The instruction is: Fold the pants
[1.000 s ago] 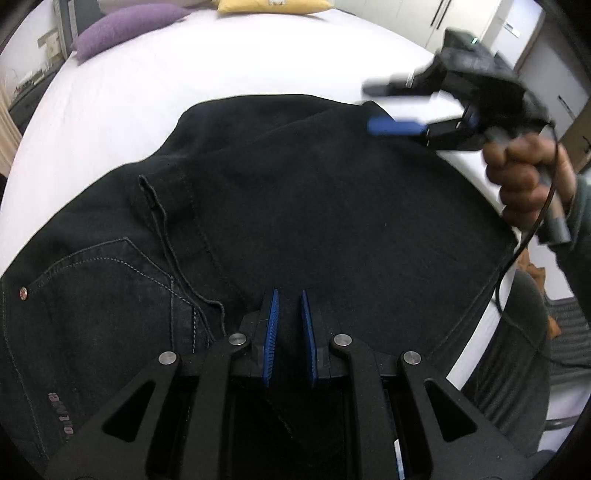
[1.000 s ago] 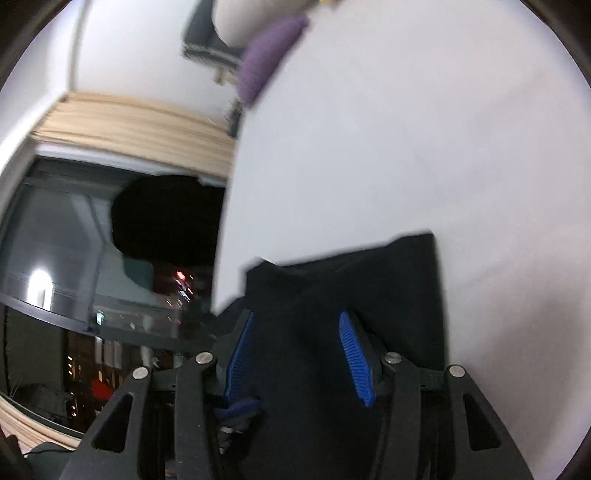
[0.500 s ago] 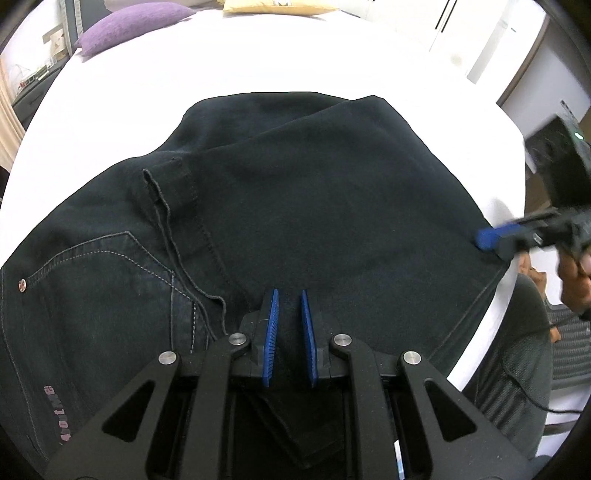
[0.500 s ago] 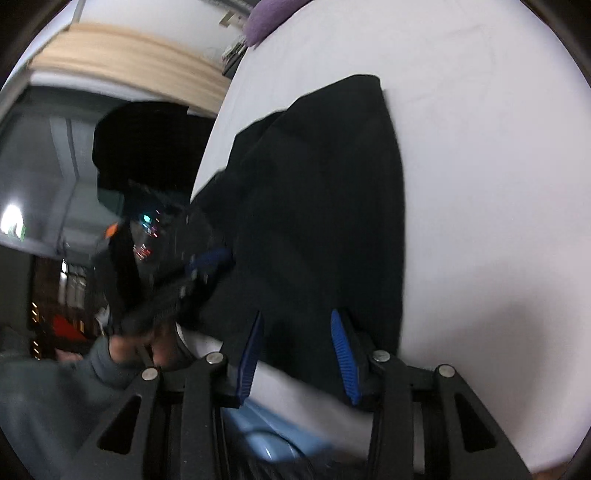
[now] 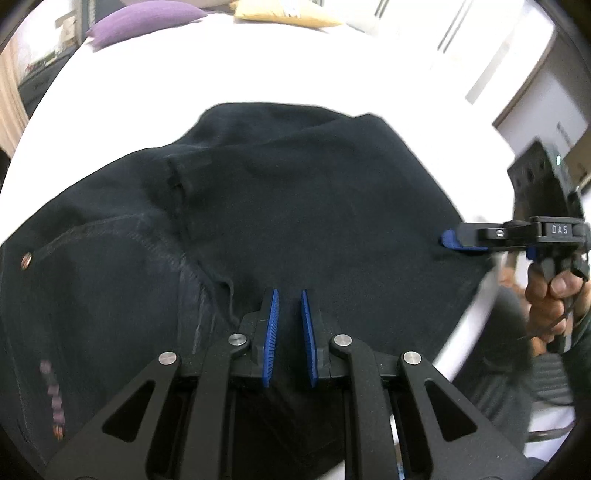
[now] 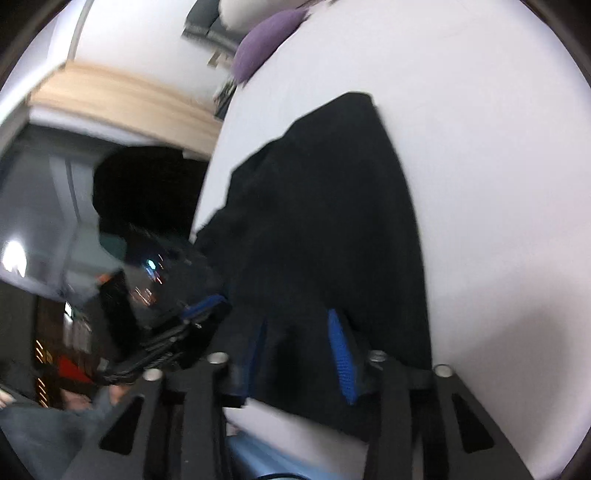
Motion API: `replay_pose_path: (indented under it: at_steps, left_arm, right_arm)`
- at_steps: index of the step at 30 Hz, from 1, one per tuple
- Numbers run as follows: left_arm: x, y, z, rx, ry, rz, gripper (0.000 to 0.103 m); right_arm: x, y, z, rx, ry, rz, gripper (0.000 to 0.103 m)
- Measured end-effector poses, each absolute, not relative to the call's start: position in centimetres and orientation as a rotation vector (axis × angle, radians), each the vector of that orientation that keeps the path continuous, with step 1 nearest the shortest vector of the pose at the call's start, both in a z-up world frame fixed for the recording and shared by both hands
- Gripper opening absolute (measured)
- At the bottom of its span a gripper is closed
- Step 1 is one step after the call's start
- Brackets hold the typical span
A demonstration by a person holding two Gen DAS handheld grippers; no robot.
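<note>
The black pants (image 5: pixel 295 221) on the bed (image 5: pixel 221 66) look heavy, limp denim, best gripped at the folded edges. The left gripper (image 5: pixel 288 325) is nearly closed on fabric. The right gripper (image 6: pixel 299 350), half open, has been widening around the edge at lower centre.

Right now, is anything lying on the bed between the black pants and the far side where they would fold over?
Nothing visible does. Beyond the black denim pants the white bed sheet is bare up to the purple pillow and the yellow pillow at the far edge.
</note>
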State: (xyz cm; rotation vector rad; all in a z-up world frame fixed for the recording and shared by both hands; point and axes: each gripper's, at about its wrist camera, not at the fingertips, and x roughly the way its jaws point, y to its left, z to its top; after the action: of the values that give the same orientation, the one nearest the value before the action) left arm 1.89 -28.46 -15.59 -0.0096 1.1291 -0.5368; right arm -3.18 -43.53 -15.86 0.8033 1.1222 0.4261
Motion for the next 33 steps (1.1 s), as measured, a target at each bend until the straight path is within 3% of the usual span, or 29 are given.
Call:
replay_pose_path:
  at_steps: [2, 4, 6, 8, 11, 18, 21, 33]
  left_arm:
    - [0.8, -26.1, -14.4, -0.077, 1.098, -0.510, 0.015]
    - [-0.3, -23.4, -13.4, -0.163, 1.069, -0.488, 0.029]
    - [-2.1, -19.3, -12.2, -0.295, 1.007, -0.450, 0.087]
    - [-4.6, -14.8, -10.3, -0.397, 0.907, -0.354, 0.096]
    - [-7.0, -9.4, -9.2, -0.503, 0.853, -0.259, 0.096]
    - [-11.9, 1.8, -13.0, -0.912, 0.784, -0.023, 0.097]
    - [-12.6, 3.6, -15.8, -1.065, 0.790, 0.009, 0.096]
    - [-11.3, 4.3, -21.8, -1.231, 0.800, -0.046, 0.093]
  right_arm:
    - [-4.4, -43.6, -14.6, 0.822, 1.075, 0.419, 0.050]
    - [-5.6, -42.8, -13.3, 0.861, 1.011, 0.452, 0.050]
    - [-6.7, -42.2, -12.2, 0.903, 0.933, 0.499, 0.050]
    - [-6.5, -41.1, -11.7, 0.965, 0.863, 0.546, 0.051]
    - [-5.0, -39.2, -11.5, 1.068, 0.805, 0.582, 0.058]
    - [-3.2, -34.2, -11.8, 1.158, 0.796, 0.701, 0.059]
    - [-2.8, -32.7, -12.2, 1.173, 0.820, 0.710, 0.065]
    - [-1.9, -30.9, -12.3, 1.184, 0.857, 0.760, 0.065]
